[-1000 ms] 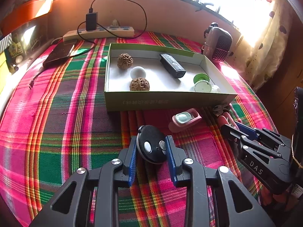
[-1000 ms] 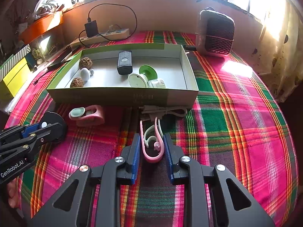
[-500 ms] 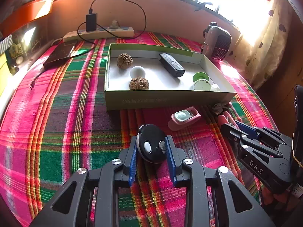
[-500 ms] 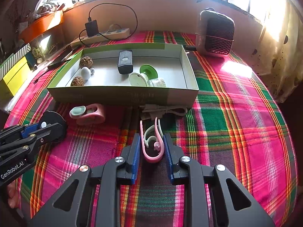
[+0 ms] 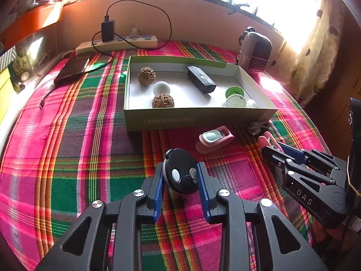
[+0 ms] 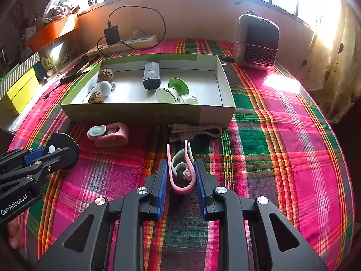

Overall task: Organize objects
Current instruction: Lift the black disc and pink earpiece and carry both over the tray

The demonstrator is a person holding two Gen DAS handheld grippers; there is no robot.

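Objects for sorting lie on a plaid cloth, some already in a shallow open box at the middle of both views.

In the left wrist view, a dark phone lies at upper left with a power strip and its black charger behind it. Inside the box, from the left, sit two walnuts with a white ball between them, then a black remote, then a green suction cup and a white round lid at the right end. Below the box, at lower centre, the left gripper has its blue pads pressed on both sides of a round black device with a white button, holding it just over the cloth. Right of that, a pink holder lies near the box's front wall. At far right the right gripper reaches in from the edge, and a mesh-fronted speaker stands at upper right.

In the right wrist view, the left gripper shows at the left edge with the black device in it. The pink holder lies in front of the box. At centre a bundled cable rests against the box front. Just below it, the right gripper stands narrow, its pads closed on a pink ear-hook earpiece. The speaker stands at upper right.
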